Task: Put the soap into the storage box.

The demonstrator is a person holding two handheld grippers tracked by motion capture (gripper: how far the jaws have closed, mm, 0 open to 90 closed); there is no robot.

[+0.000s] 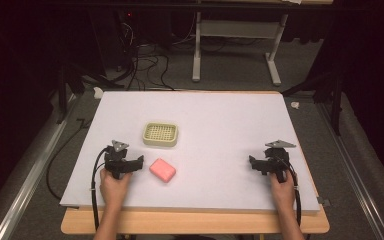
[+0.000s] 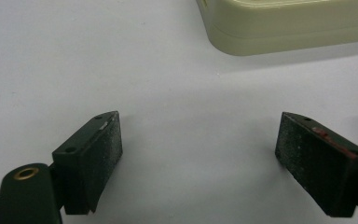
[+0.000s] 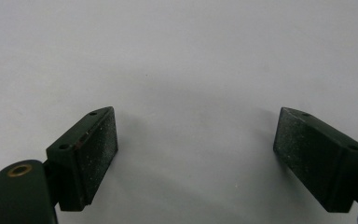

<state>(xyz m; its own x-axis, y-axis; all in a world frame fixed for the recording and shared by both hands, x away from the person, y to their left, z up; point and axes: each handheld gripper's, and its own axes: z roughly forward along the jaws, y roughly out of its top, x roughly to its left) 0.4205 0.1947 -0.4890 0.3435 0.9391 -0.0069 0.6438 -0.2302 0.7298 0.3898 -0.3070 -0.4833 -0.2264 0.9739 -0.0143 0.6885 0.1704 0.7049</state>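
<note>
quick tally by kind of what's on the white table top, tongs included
pink soap bar: 1
cream soap dish: 1
left tongs and right tongs, both open and empty: 2
total: 4

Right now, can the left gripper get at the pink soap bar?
Probably yes. The left gripper sits open on the white board, with the pink soap bar just beside it and only bare surface between them. The cream soap dish lies farther back, out of the way.
</note>
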